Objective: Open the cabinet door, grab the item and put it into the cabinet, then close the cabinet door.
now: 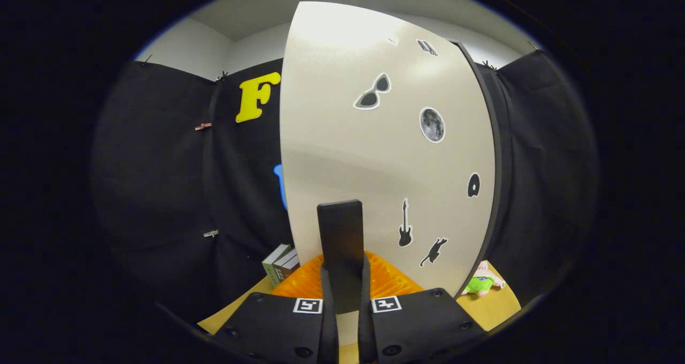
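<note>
The gripper [342, 300] sits low in the centre of the frame, its two fingers clenched from either side on the black handle [340, 246] of the cabinet door [385, 155]. That handle stands upright between the fingers and rises above them. The pale door takes up the middle and upper right of the frame, dotted with small stickers: sunglasses, a moon, a guitar, a cat. Behind the fingers lies an orange ribbed mat [388, 281] on the yellow table [495, 308]. At the lower right, past the door's dark edge, rests a small green and pink plush toy [481, 282], probably the item to be stored. At the lower left of the door a few books [281, 265] stand against the booth wall
</note>
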Action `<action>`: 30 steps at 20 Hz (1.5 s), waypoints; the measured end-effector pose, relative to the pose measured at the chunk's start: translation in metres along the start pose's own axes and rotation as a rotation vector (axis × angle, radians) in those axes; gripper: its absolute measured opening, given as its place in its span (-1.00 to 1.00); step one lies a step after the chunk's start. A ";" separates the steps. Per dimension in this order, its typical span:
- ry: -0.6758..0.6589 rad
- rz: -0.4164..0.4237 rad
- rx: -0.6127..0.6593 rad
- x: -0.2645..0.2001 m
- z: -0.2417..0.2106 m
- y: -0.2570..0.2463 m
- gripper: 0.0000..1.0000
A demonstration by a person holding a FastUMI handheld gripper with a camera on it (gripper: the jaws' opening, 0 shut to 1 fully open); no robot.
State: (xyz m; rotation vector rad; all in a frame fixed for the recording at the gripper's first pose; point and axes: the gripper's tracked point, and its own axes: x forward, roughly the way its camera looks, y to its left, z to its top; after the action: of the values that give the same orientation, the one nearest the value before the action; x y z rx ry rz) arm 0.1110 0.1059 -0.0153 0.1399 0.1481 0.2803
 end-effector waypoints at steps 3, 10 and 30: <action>0.000 -0.009 -0.003 -0.012 0.001 -0.009 -0.64; -0.011 -0.109 -0.009 -0.039 0.004 -0.043 -0.65; -0.101 -0.399 -0.007 -0.073 0.019 -0.131 -0.86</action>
State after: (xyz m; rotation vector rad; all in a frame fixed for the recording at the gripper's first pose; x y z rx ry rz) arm 0.0793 -0.0414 -0.0084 0.1148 0.0725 -0.1240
